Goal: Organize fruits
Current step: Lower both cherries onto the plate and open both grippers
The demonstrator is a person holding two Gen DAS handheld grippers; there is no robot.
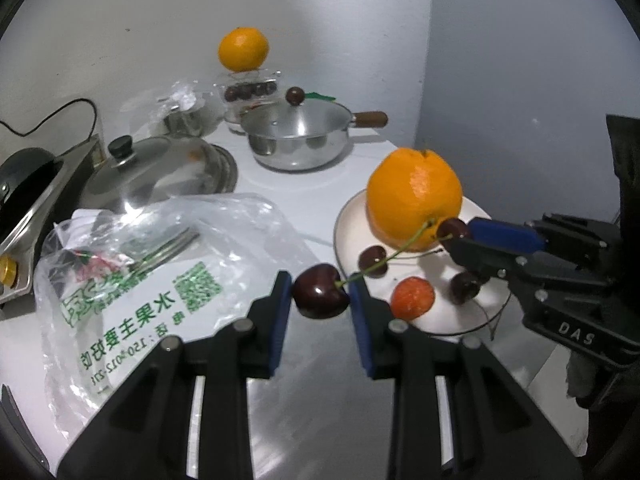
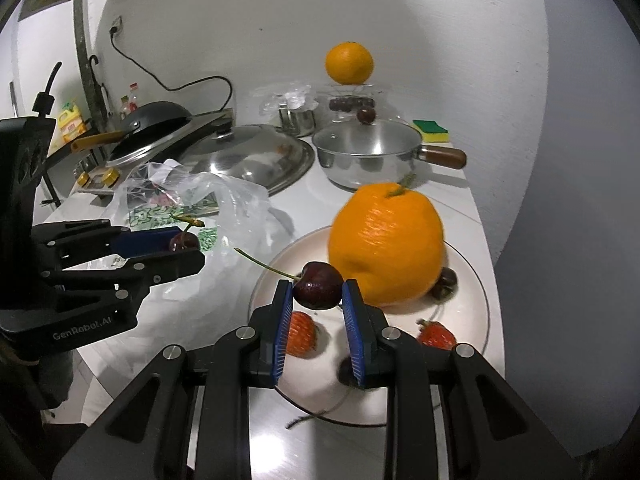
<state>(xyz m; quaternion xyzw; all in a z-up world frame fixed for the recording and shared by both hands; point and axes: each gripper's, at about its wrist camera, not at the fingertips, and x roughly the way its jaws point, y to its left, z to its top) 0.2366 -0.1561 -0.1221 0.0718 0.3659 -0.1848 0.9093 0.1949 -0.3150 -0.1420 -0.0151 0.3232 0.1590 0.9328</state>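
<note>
My left gripper (image 1: pixel 320 296) is shut on a dark red cherry (image 1: pixel 321 297) with a long green stem, just left of the white plate (image 1: pixel 460 312). On that plate sit a large orange (image 1: pixel 414 196), loose cherries (image 1: pixel 372 261) and a strawberry (image 1: pixel 412 298). My right gripper (image 2: pixel 316 294) is shut on a second cherry (image 2: pixel 318 286), held over the plate (image 2: pixel 474 320) in front of the orange (image 2: pixel 386 244). Two strawberries (image 2: pixel 302 334) lie below it. Each gripper shows in the other view: the right gripper (image 1: pixel 454 236) at the right, the left gripper (image 2: pixel 186 242) at the left.
A printed plastic bag (image 1: pixel 160 280) lies left of the plate. Behind stand a lidded saucepan (image 1: pixel 298 140), a big steel lid (image 1: pixel 160 172), a clear box of cherries (image 1: pixel 250 92) with an orange (image 1: pixel 243 49) on top, a stove (image 2: pixel 152 132) and a sponge (image 2: pixel 430 130).
</note>
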